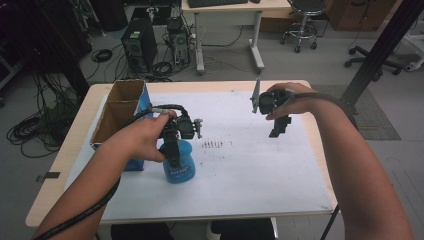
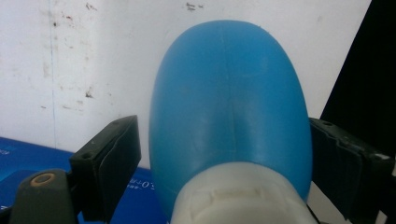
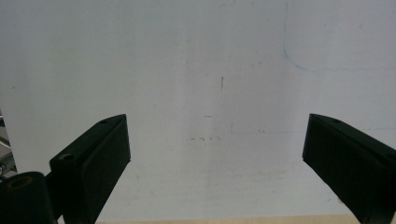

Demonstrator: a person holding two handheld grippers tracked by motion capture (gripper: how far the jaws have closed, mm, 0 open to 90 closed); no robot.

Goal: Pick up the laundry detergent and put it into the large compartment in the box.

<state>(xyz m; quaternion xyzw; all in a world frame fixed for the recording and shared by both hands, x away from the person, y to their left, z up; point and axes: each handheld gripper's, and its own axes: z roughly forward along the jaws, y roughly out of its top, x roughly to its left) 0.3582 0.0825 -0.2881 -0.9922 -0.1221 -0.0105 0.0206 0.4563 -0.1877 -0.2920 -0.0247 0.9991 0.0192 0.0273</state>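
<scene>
— Closing on the blue bottle (image 2: 229, 107), is it? It stands on the white sheet (image 1: 250, 165), just beside the cardboard box (image 1: 120, 107).

— Not gripped yet: the left gripper (image 1: 172, 150) straddles its shoulder, one pad touching, a gap at the other. Centre it, then squeeze evenly so it won't tip.

— And the right gripper (image 1: 277, 127)?

— Wide open, empty, hovering well apart.

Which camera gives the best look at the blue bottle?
The high view: the whole blue bottle stands upright on the white sheet beside the box. The left gripper view shows its rounded body close up. The right gripper view looks at bare sheet.
</scene>
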